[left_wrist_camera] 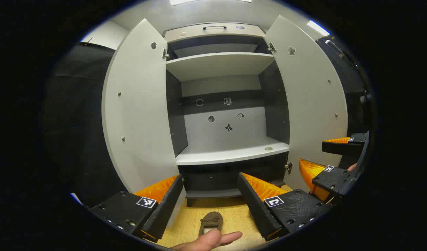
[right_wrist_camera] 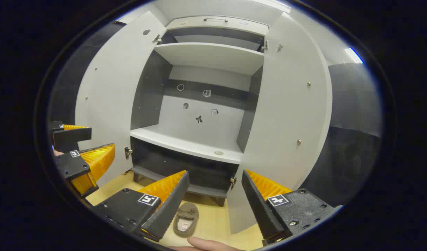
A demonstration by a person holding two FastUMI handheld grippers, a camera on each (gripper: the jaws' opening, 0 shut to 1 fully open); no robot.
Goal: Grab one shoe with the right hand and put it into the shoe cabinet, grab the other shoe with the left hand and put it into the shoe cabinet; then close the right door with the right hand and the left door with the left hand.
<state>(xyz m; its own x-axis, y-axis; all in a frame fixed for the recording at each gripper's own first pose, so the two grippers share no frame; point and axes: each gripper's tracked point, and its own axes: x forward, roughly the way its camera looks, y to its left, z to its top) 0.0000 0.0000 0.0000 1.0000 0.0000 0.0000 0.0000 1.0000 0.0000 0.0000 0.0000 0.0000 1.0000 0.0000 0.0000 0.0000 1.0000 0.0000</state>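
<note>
A person's fingers (left_wrist_camera: 208, 240) show at 6 o'clock in the left gripper view. The left gripper (left_wrist_camera: 210, 195) and right gripper (right_wrist_camera: 215, 193) both hover with jaws released, grasping nothing. Between them, a brown suede slipper-style shoe (left_wrist_camera: 210, 223) lies on the pale wooden floor (left_wrist_camera: 234, 216). Beyond, at 12 o'clock, stands the white shoe cabinet (left_wrist_camera: 227, 153), both doors swung wide, its shelves bare.
</note>
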